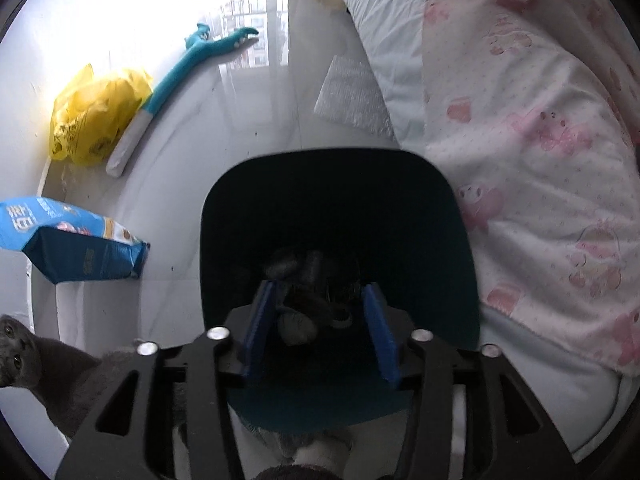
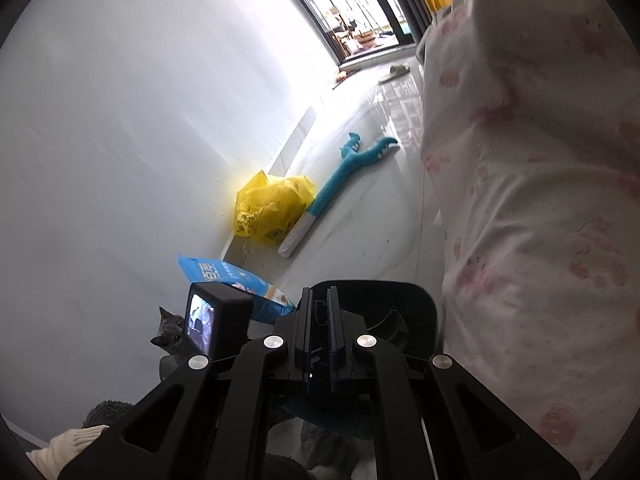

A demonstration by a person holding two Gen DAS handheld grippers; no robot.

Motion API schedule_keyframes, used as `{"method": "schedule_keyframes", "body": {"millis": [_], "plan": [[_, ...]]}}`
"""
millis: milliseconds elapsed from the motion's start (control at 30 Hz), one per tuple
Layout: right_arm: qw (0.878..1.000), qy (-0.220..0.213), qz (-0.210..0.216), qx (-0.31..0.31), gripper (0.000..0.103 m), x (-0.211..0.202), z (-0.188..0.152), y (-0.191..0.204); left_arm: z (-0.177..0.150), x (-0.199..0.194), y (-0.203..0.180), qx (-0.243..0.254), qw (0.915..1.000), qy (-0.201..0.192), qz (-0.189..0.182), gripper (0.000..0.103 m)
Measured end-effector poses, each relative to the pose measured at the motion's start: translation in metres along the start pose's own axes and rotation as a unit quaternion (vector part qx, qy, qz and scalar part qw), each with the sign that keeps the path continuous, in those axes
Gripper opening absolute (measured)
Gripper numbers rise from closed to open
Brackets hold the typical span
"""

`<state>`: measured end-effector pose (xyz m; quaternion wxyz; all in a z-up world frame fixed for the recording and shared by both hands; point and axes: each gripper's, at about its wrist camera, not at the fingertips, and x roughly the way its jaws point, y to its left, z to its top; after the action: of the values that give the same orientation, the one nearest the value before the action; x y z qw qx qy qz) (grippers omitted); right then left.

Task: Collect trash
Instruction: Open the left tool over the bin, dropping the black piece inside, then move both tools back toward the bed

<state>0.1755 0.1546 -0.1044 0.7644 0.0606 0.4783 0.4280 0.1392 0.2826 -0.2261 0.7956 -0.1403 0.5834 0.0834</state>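
My left gripper (image 1: 320,322) points down into a dark teal bin (image 1: 224,216). Its blue fingers (image 1: 260,320) stand apart and press on nothing. Several crumpled grey wads (image 1: 298,322) lie at the bin's bottom, some between the fingers. In the right wrist view my right gripper (image 2: 320,320) is shut with nothing seen between its pads, held just in front of the same bin (image 2: 416,304). The left gripper's camera body (image 2: 216,320) shows to its left. A sheet of bubble wrap (image 1: 352,98) lies on the floor beside the bed.
A yellow plastic bag (image 1: 96,116), a teal toy with a white handle (image 1: 168,88) and a blue pet-food bag (image 1: 80,248) lie along the white wall. A grey cat (image 1: 24,356) sits at the lower left. A bed with a pink-patterned quilt (image 1: 540,160) fills the right.
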Motion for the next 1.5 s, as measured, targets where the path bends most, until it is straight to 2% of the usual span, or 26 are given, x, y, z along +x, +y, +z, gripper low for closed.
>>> {"method": "schedule_keyframes", "body": {"millis": [133, 267, 433, 567, 833, 1033, 1233, 1300, 1333, 1367, 1400, 1500], "plan": [[1.0, 0.018, 0.002, 0.004, 0.007, 0.021, -0.004, 0.002, -0.007, -0.003, 0.006, 0.008, 0.9999, 0.004, -0.007, 0.07], [0.999, 0.039, 0.002, 0.018, 0.007, 0.047, -0.009, 0.001, -0.01, -0.009, 0.011, 0.01, 0.9998, -0.005, -0.017, 0.074], [0.998, 0.063, -0.004, 0.023, 0.007, 0.072, -0.015, 0.0, -0.011, -0.024, 0.018, 0.018, 0.9989, -0.035, -0.024, 0.08], [0.996, 0.085, -0.011, 0.032, 0.007, 0.092, -0.021, -0.006, -0.011, -0.032, 0.025, 0.021, 0.9984, -0.048, -0.023, 0.081], [0.991, 0.119, -0.028, 0.061, 0.007, 0.125, -0.033, -0.019, -0.009, -0.063, 0.04, 0.015, 0.9943, -0.101, -0.03, 0.083], [0.986, 0.143, -0.047, 0.064, 0.008, 0.146, -0.045, -0.02, -0.006, -0.097, 0.041, 0.025, 0.9872, -0.153, -0.038, 0.084], [0.982, 0.17, -0.059, 0.058, 0.008, 0.158, -0.051, -0.017, 0.0, -0.137, 0.041, 0.028, 0.975, -0.215, -0.048, 0.084], [0.98, 0.178, -0.064, 0.059, 0.014, 0.159, -0.054, -0.019, 0.003, -0.147, 0.041, 0.023, 0.9714, -0.23, -0.052, 0.084], [0.979, 0.181, -0.064, 0.062, 0.023, 0.16, -0.055, -0.02, 0.005, -0.153, 0.04, 0.023, 0.9698, -0.238, -0.05, 0.084], [0.979, 0.182, -0.065, 0.062, 0.039, 0.158, -0.057, -0.021, 0.005, -0.157, 0.039, 0.026, 0.9685, -0.243, -0.045, 0.084], [0.979, 0.183, -0.065, 0.062, 0.046, 0.156, -0.058, -0.022, 0.006, -0.163, 0.036, 0.03, 0.9659, -0.254, -0.043, 0.084], [0.979, 0.183, -0.071, 0.049, 0.049, 0.148, -0.058, -0.021, 0.008, -0.18, 0.032, 0.031, 0.9603, -0.272, -0.052, 0.084]]}}
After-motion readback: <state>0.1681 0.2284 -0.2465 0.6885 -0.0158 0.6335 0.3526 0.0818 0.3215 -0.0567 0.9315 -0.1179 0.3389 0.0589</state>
